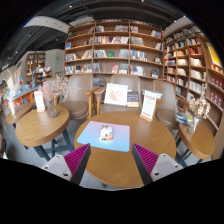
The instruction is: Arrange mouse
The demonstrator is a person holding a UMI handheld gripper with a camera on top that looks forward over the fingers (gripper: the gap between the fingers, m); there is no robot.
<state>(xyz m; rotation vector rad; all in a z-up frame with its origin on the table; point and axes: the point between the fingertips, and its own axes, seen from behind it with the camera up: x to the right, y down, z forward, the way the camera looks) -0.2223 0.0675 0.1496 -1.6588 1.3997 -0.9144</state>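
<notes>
A small white mouse with a reddish mark lies on a light blue mouse mat in the middle of a round wooden table. My gripper is above the table's near part, short of the mat. Its two fingers with magenta pads stand wide apart with nothing between them. The mouse is just ahead of the fingers, slightly left of the midline.
Two upright display cards stand at the table's far edge. Chairs ring the table. Another round table is at the left, one more at the right. Tall bookshelves fill the back wall.
</notes>
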